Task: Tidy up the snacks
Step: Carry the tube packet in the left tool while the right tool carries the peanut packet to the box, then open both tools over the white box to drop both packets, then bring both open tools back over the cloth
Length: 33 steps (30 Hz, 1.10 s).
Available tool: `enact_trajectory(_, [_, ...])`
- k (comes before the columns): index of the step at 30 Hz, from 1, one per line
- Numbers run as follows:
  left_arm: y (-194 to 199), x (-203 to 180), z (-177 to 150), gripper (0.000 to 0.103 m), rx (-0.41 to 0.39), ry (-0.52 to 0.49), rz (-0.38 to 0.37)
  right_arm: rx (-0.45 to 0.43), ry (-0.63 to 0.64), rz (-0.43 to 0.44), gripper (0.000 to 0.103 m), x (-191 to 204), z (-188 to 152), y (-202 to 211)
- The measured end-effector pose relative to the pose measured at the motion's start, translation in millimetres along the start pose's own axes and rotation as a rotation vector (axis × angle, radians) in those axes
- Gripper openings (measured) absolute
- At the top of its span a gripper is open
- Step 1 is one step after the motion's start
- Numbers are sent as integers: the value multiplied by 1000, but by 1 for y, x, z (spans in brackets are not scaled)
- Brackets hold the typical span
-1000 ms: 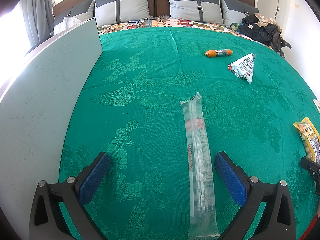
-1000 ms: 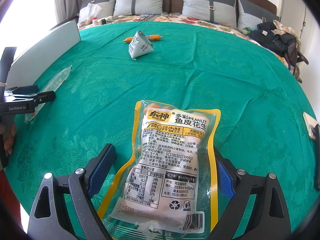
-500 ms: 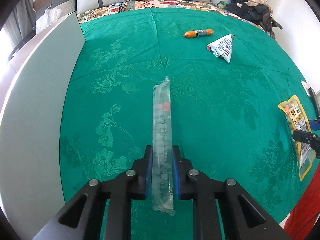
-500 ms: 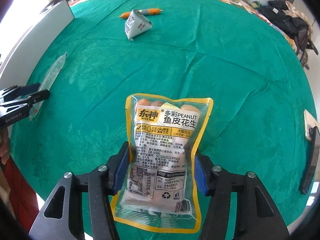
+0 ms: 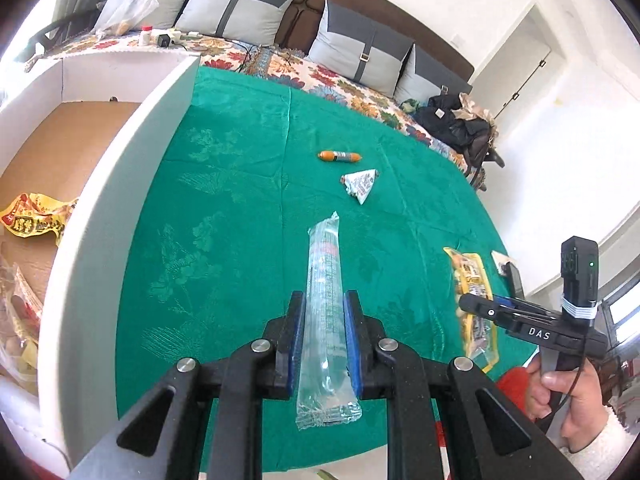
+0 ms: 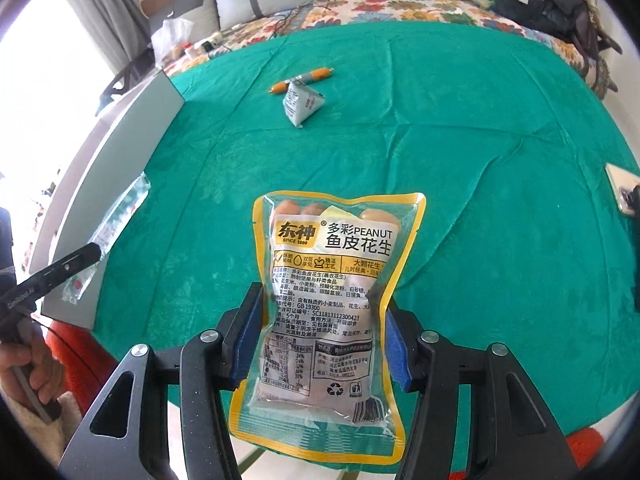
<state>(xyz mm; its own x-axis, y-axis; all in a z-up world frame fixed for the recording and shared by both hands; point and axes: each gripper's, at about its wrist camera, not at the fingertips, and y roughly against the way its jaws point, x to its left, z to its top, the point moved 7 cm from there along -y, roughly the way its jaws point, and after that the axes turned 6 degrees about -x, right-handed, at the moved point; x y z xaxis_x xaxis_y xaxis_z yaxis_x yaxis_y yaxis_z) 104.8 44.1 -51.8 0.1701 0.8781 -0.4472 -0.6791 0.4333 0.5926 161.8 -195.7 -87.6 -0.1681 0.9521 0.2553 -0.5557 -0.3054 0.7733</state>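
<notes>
- We have the left gripper (image 5: 324,340) pinching a long clear snack sleeve (image 5: 325,312), blue pads tight on both sides, the sleeve off the green cloth (image 5: 240,184).
- Over on the right gripper (image 6: 320,344), jaws clamp the yellow-edged peanut pack (image 6: 332,292) at its waist, the pack in the air above the bed's near edge.
- Progress, as we judge it: a white-walled box (image 5: 120,184) at the left already has a yellow snack bag (image 5: 34,222) and other wrappers inside, so some sorting is done.
- Left to do: both held packs need delivering, and an orange sausage stick (image 5: 339,156) and a triangular white packet (image 5: 360,184) lie near each other farther up the cloth.
- The room: a bed with grey cushions (image 5: 240,4), a floral sheet, a dark bag (image 5: 460,124) at the far corner, bright daylight.
</notes>
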Motion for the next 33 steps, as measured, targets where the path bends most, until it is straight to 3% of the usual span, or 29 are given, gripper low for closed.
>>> enact_trajectory(2, [30,10,17,18,-61,17,1,-30,49,49,57,34,22,5])
enact_trajectory(5, [69,44,43,18,-129,42,61,-65,121,158,57,103,57,14])
enact_trajectory(10, [118,134,66,18,-183,106,249,-76,259,357,57,239,90,15])
enact_trajectory(15, [148,214,53,19,-217,150,429,-58,370,442,57,344,90,-18])
enact_trajectory(16, [151,226,48,23,-225,160,460,-50,380,450,61,357,86,-28])
enact_trajectory(18, [153,246,35,48,-217,196,498,-24,392,439,69,376,77,-54])
enact_trajectory(19, [155,253,28,68,-221,218,513,4,394,431,74,380,72,-66])
enact_trajectory(20, [158,257,21,75,-236,237,524,29,391,420,74,380,66,-76])
enact_trajectory(24, [166,251,11,78,-275,230,517,-13,334,451,74,352,58,-70])
enact_trajectory(27, [163,224,17,78,-289,194,476,-74,336,413,75,306,54,-58])
enact_trajectory(30, [155,181,27,81,-305,148,403,-97,364,262,78,231,37,-65])
enact_trajectory(33, [137,129,35,88,-305,79,312,-95,372,43,78,133,17,-79])
